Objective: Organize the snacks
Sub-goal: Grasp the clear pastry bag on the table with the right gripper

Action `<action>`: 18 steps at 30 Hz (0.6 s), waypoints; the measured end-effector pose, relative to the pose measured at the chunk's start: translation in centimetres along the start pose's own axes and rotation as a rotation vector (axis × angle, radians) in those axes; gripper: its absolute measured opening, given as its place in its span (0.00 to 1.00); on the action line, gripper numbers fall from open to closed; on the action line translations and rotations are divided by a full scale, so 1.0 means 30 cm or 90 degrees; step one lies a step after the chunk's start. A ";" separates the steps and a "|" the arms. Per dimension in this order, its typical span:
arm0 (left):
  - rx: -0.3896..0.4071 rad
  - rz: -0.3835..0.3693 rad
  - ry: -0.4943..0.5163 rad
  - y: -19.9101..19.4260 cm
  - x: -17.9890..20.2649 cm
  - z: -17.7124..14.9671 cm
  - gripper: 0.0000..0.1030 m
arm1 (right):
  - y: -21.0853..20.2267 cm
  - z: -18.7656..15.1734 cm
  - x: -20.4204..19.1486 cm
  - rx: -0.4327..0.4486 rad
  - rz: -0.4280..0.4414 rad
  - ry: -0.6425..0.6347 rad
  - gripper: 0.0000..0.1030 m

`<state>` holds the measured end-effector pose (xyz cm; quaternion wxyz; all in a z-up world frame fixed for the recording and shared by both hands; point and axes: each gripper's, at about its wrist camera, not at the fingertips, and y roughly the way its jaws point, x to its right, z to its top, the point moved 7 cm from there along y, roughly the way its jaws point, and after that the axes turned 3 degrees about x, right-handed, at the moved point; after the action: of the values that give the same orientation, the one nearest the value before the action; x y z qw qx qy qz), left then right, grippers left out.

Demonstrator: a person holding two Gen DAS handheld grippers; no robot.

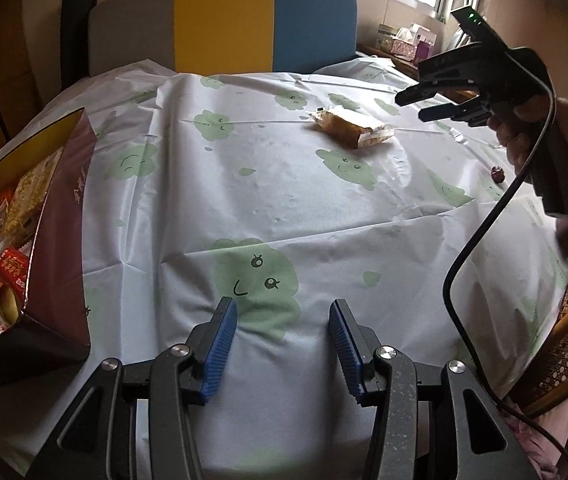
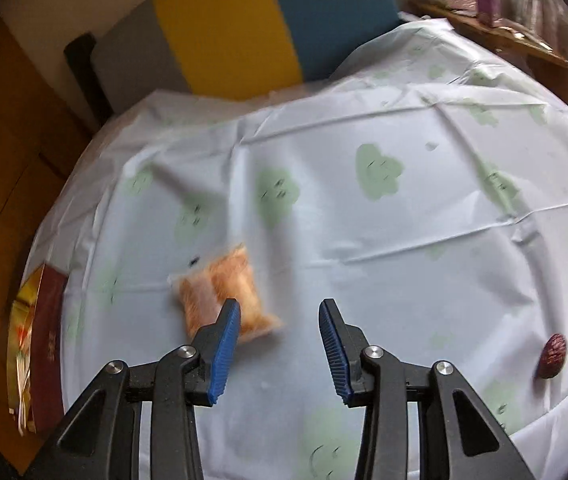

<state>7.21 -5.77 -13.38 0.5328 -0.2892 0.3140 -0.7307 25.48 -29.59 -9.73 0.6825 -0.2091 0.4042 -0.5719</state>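
Observation:
A clear-wrapped orange-brown snack pack (image 1: 352,125) lies on the table cloth (image 1: 284,200) toward the far right. In the right wrist view the pack (image 2: 224,292) lies just ahead and left of my open, empty right gripper (image 2: 280,320). The right gripper (image 1: 424,106) also shows in the left wrist view, above and right of the pack. A small dark red wrapped sweet (image 2: 552,356) lies at the right edge; it also shows in the left wrist view (image 1: 497,172). My left gripper (image 1: 283,320) is open and empty over the near cloth. A maroon box (image 1: 56,240) at left holds several snack packs.
A grey, yellow and blue chair back (image 1: 224,20) stands behind the table. A wicker chair (image 1: 564,344) is at the near right. A black cable (image 1: 480,240) hangs from the right gripper. A side shelf with boxes (image 1: 408,40) sits by the window.

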 end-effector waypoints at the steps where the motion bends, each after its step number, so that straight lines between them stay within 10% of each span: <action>1: -0.003 0.003 0.000 0.001 0.002 0.001 0.48 | 0.001 0.004 0.001 0.001 -0.001 0.004 0.41; 18: 0.030 -0.016 -0.091 0.015 -0.043 0.317 0.47 | 0.010 -0.019 0.021 -0.016 0.023 0.048 0.38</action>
<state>15.01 -6.07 -7.80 0.5512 -0.3318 0.2544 -0.7220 25.23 -30.01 -10.50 0.6743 -0.1882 0.4405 -0.5619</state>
